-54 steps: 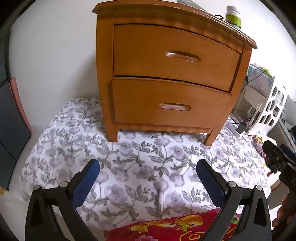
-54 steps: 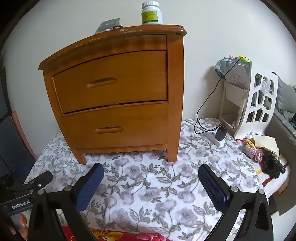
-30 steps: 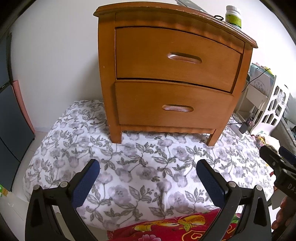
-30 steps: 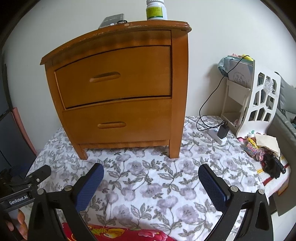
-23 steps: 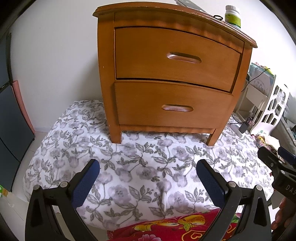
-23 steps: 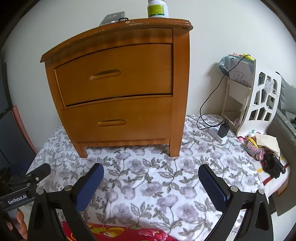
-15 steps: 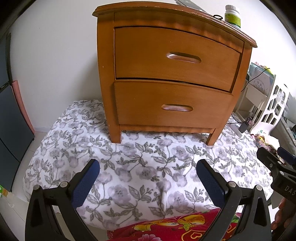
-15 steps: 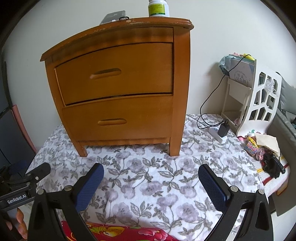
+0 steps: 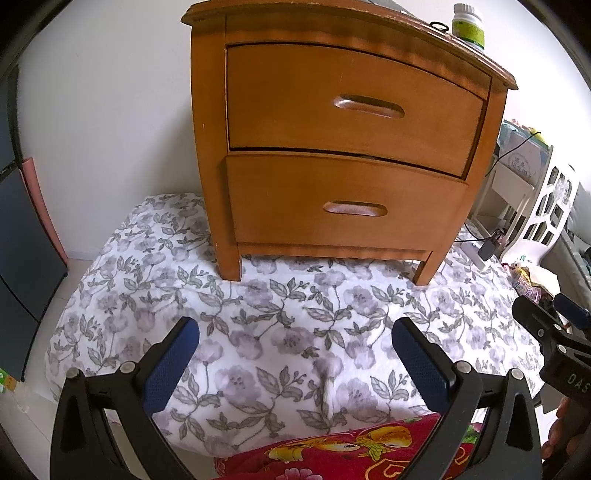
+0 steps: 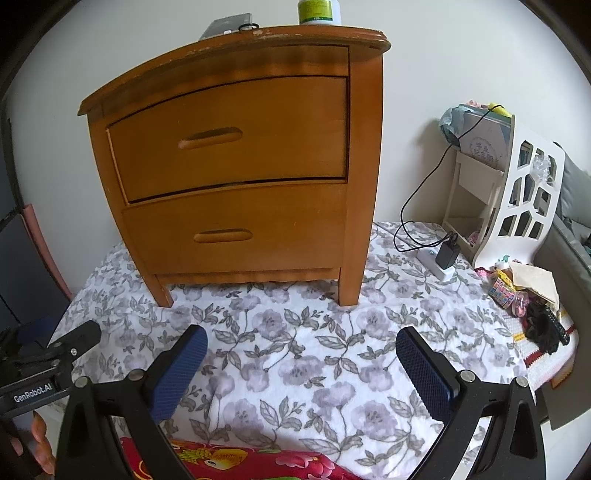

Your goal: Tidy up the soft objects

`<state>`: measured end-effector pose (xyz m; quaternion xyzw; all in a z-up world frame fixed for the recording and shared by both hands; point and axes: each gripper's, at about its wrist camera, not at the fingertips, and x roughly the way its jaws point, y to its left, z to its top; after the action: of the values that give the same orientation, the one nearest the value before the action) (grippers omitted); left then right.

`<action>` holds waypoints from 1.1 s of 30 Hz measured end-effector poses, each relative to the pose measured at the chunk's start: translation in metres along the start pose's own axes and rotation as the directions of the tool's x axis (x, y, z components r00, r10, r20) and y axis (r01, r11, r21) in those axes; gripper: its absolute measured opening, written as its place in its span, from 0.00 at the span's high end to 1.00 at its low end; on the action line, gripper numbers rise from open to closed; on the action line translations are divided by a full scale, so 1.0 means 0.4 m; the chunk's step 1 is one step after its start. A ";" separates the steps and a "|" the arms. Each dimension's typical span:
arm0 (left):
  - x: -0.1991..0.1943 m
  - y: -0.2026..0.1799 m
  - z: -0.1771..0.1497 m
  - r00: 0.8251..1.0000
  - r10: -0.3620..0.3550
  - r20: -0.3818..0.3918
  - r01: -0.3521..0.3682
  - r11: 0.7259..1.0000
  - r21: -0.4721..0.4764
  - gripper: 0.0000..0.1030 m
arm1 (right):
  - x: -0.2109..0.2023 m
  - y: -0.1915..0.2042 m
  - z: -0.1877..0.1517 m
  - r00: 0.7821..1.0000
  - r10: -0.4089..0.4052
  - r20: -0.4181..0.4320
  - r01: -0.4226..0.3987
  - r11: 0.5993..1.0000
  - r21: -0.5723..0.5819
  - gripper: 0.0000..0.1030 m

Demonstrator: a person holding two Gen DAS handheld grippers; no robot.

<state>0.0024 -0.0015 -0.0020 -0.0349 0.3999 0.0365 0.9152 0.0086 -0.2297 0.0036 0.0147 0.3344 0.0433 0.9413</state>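
Hovering left tool [image 9: 295, 354], right tool [image 10: 301, 363], both spread, floral quilt [image 9: 280, 314]

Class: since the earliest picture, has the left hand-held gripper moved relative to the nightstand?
Yes. The left hand-held gripper shifted slightly left: the nightstand now sits a little further right in its view.

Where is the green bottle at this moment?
The green bottle stands on top of the wooden nightstand, near its right end, beside a small black ring.
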 end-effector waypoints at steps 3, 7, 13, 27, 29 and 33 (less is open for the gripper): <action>0.010 0.003 0.014 1.000 0.012 -0.014 -0.012 1.000 0.015 0.00 | 0.008 0.005 0.005 1.000 -0.001 -0.009 0.001 1.000 -0.007 0.00; 0.033 0.008 0.063 0.999 0.034 -0.025 -0.032 0.998 0.049 0.00 | 0.026 0.008 0.013 1.000 -0.004 -0.029 0.004 1.000 -0.010 0.00; 0.076 -0.012 0.185 0.999 0.035 -0.029 -0.031 0.989 0.145 0.00 | 0.056 0.006 0.029 0.997 -0.011 -0.076 0.010 1.000 -0.013 0.00; 0.248 -0.161 0.412 0.999 0.008 -0.054 0.013 0.925 0.381 0.00 | 0.154 -0.001 0.045 0.984 0.001 -0.177 -0.003 1.000 -0.013 0.00; 0.278 -0.179 0.427 0.997 0.004 -0.082 0.029 0.918 0.394 0.00 | 0.167 -0.002 0.043 0.983 0.005 -0.186 -0.007 1.000 -0.011 0.00; 0.334 -0.209 0.445 0.992 0.017 -0.124 0.039 0.899 0.436 0.02 | 0.193 -0.005 0.038 0.978 0.012 -0.208 -0.014 1.000 -0.007 0.00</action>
<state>0.2308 -0.0629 0.0232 0.1668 0.4540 -0.0617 0.8731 0.0780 -0.2245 -0.0332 0.0084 0.4308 0.0520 0.9009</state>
